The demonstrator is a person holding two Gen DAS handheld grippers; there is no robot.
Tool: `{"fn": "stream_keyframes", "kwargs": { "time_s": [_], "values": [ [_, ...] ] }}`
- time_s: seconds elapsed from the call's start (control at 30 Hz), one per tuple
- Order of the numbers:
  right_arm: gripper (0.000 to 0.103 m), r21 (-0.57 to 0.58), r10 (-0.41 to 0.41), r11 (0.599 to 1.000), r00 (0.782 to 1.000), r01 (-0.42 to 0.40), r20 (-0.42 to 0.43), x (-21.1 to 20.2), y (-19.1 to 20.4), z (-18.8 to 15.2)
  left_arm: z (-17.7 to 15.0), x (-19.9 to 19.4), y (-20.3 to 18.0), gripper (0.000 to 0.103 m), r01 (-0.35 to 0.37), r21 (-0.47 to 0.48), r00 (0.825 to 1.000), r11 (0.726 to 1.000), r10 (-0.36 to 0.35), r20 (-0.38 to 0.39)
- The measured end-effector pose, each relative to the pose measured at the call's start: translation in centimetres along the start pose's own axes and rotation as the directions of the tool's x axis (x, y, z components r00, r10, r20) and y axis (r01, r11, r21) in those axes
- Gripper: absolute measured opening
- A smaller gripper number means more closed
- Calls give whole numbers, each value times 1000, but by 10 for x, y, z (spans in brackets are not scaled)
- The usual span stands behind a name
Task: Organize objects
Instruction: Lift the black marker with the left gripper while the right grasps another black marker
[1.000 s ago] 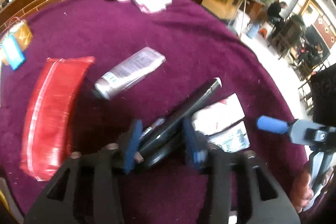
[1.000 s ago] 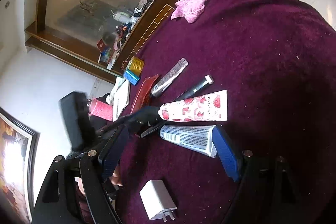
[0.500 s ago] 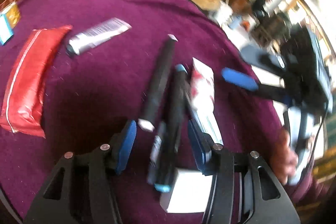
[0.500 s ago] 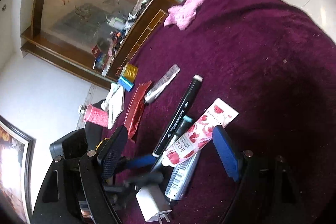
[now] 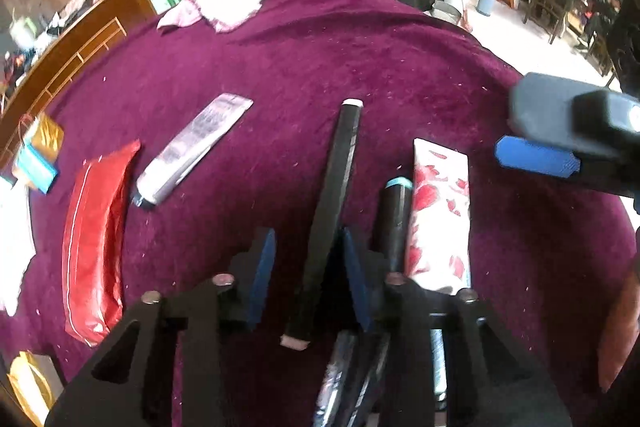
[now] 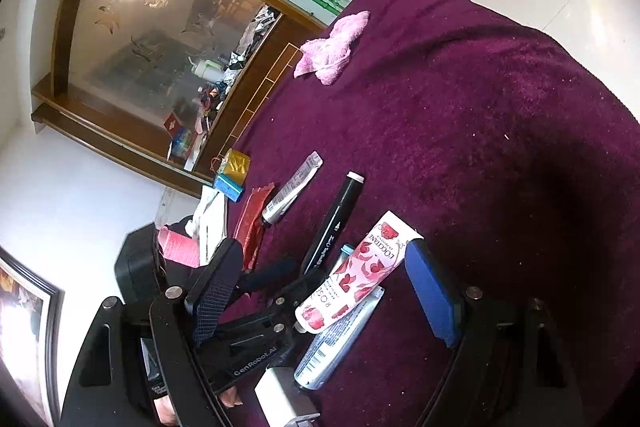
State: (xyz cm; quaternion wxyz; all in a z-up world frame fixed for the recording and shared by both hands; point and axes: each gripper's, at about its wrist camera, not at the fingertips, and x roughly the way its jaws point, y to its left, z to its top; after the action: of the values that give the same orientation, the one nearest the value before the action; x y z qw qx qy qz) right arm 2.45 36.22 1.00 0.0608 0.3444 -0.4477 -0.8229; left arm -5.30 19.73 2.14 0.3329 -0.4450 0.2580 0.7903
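On the purple tablecloth (image 5: 360,39) lie side by side a long black marker (image 5: 334,195), a black pen with a teal end (image 5: 394,215) and a rose-print tube (image 5: 438,219). My left gripper (image 5: 306,267) is open, its jaws around the near part of the black marker. A silver tube (image 5: 192,147) and a red pouch (image 5: 94,239) lie to the left. In the right wrist view my right gripper (image 6: 320,291) is open above the rose-print tube (image 6: 352,283) and a grey tube (image 6: 340,339) under it; the black marker (image 6: 334,223) lies beside them.
A pink cloth (image 5: 218,7) lies at the table's far side. A gold and a blue box (image 5: 38,155) sit at the left edge. A white charger (image 6: 284,397) lies near the right gripper. The table edge falls away on the right; people sit beyond it.
The left gripper has let go of the black marker and pens and drawn back a little. The items have been turned so they lie parallel, pointing away. The right gripper has moved closer over the tubes.
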Motion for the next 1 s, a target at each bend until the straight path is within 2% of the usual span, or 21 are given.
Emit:
{"fn": "stream_keyframes", "kwargs": {
  "time_s": [0.03, 0.07, 0.13, 0.2, 0.3, 0.47, 0.67, 0.73, 0.8, 0.87, 1.0],
  "values": [
    [79, 1, -3, 1000, 1000, 3, -1, 1, -1, 0, 1, 0, 2, 14, 13, -3, 1000, 1000, -13, 1],
    [79, 4, -8, 1000, 1000, 8, 1, 1, -2, 0, 1, 0, 1, 12, 13, -6, 1000, 1000, -13, 3],
    [79, 10, -22, 1000, 1000, 22, 7, 1, -4, 1, -2, -3, 5, 12, 29, -26, 1000, 999, -29, 5],
    [79, 16, -32, 999, 999, 32, 4, 3, -6, 0, -6, -4, 20, 12, 74, -96, 997, 993, -73, 8],
    [79, 15, -37, 999, 999, 38, -4, 5, -8, -1, -20, -21, 41, 12, 128, -186, 991, 974, -120, 56],
    [79, -6, -68, 998, 998, 68, 13, 5, -6, -2, -57, -70, 63, 12, 180, -275, 977, 944, -139, 160],
    [79, -48, -101, 994, 995, 102, 10, 4, 2, -7, -122, -125, 72, 12, 210, -347, 957, 914, -120, 265],
    [79, -57, -77, 995, 997, 78, 9, -1, 12, -12, -138, -133, 76, 12, 225, -376, 951, 899, -119, 285],
    [79, -66, 6, 998, 1000, -7, -14, -5, 27, -19, -157, -142, 81, 12, 237, -408, 946, 882, -113, 305],
    [79, -91, 53, 994, 997, -58, -54, -1, 45, -28, -173, -148, 85, 12, 245, -434, 942, 867, -108, 317],
    [79, -131, 39, 989, 976, -68, -213, 31, 74, -46, -197, -155, 92, 12, 259, -479, 937, 839, -98, 336]
  ]
}}
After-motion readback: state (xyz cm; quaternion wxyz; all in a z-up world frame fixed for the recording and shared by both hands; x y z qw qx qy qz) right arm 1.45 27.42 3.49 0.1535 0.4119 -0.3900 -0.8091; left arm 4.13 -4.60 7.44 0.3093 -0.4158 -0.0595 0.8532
